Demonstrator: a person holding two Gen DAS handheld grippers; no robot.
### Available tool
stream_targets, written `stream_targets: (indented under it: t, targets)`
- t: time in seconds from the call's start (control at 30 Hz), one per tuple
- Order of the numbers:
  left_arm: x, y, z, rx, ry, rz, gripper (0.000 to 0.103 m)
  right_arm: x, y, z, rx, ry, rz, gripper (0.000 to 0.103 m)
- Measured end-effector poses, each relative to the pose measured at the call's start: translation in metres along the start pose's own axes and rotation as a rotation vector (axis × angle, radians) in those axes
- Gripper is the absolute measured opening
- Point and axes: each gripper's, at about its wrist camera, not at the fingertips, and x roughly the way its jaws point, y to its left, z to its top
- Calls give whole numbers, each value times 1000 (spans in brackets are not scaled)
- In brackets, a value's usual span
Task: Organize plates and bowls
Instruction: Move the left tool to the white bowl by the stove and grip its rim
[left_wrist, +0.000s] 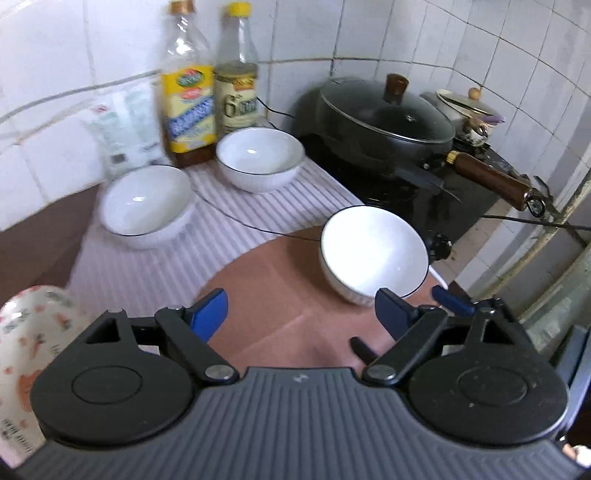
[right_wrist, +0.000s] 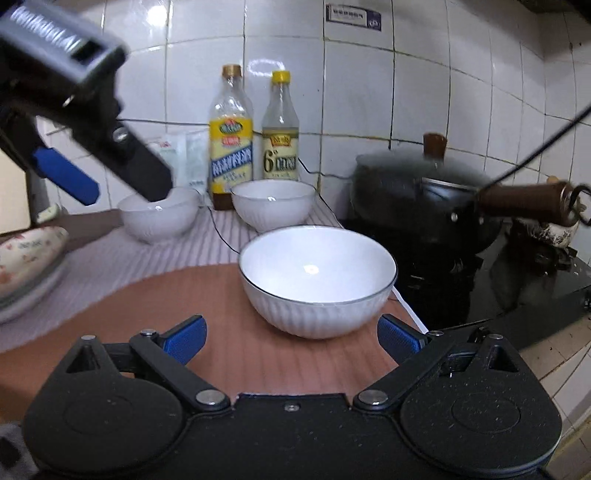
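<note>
On the brown ribbed mat (right_wrist: 207, 306) sat a white ribbed bowl with a thin dark rim (right_wrist: 317, 280), near the black stove top (right_wrist: 517, 280). My right tongs (right_wrist: 291, 338) were spread wide just before it, holding nothing. My left tongs (left_wrist: 301, 314) were wide too, up in the air. Two more white bowls (left_wrist: 260, 158) stood on the striped cloth (left_wrist: 155, 258) by white wall tiles (right_wrist: 369, 92).
</note>
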Motion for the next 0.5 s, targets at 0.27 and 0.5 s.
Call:
stream_targets:
  t: [0.27,0.5]
  targets:
    - [68,-8,9,-70,82,-86,85,39,-12,-12,34,14,-21,101]
    - [107,0,8,-154,141,-103,75,53,-15,-7,21,-6,-6,101]
